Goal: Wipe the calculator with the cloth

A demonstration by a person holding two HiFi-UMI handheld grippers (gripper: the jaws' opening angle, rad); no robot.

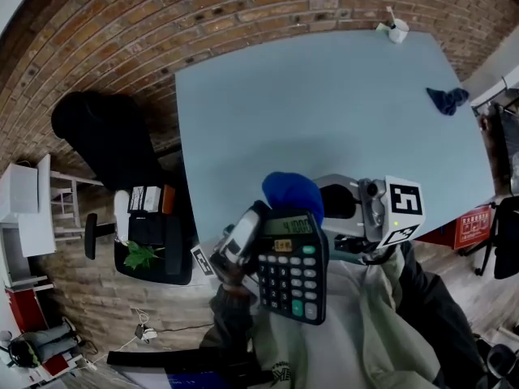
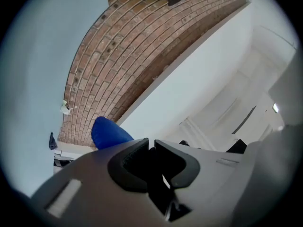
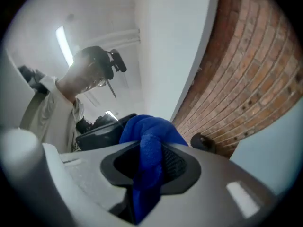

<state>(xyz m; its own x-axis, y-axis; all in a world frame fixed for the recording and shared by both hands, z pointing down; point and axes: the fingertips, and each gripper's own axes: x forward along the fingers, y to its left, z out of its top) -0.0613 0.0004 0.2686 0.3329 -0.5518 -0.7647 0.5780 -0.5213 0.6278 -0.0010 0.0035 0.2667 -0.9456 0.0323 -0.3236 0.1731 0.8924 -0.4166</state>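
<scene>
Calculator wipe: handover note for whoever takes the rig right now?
Left gripper: shut on the calculator's left edge, holding it off the table at the chest, keys toward the head view.
Right gripper: shut on the blue cloth, which is bunched just behind the calculator's top edge.
A second dark cloth lies on the table's far right.
Done: both things are in hand. How much has been wiped can't be told.
Left: wipe keys and display, then set both down.

One calculator (image 1: 293,270), two cloths (image 1: 293,194) (image 1: 447,100), one cup (image 1: 397,29)
</scene>
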